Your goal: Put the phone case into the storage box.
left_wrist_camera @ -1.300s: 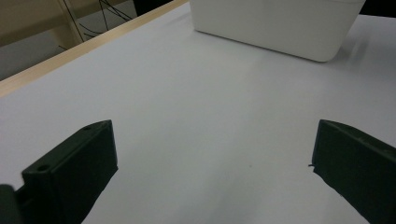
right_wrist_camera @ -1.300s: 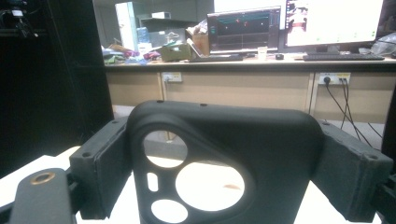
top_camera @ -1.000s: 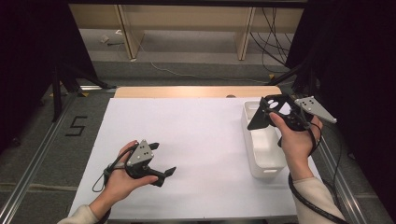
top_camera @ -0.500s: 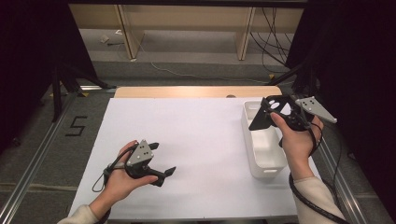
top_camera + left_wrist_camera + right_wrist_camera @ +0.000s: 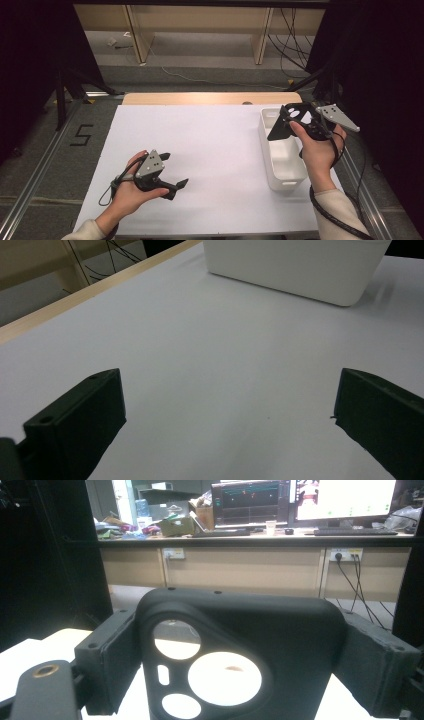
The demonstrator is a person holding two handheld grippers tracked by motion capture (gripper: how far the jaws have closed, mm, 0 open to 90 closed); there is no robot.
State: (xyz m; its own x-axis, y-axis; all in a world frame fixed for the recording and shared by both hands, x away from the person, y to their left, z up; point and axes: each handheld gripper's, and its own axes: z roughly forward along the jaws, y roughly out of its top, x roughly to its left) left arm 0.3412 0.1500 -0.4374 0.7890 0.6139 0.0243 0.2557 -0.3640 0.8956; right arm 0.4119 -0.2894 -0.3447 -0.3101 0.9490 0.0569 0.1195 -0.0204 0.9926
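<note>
A black phone case point(image 5: 294, 119) with round camera cutouts hangs in the air over the far end of the white bin point(image 5: 282, 167), and my right gripper point(image 5: 301, 121) is shut on it. Seen from the right gripper view, the case point(image 5: 240, 630) stands upright between the two jaws, which press on its left and right edges. My left gripper point(image 5: 174, 170) rests low on the white table sheet point(image 5: 215, 145) at the front left, open. In the left gripper view its jaws stand wide apart with nothing between them, and the bin point(image 5: 295, 265) lies ahead.
A wooden strip point(image 5: 210, 98) edges the far side of the table. Metal rails run along both sides, and a "5" mark point(image 5: 81, 135) is on the floor at the left. Cables trail behind. A desk with monitors point(image 5: 300, 500) stands far off.
</note>
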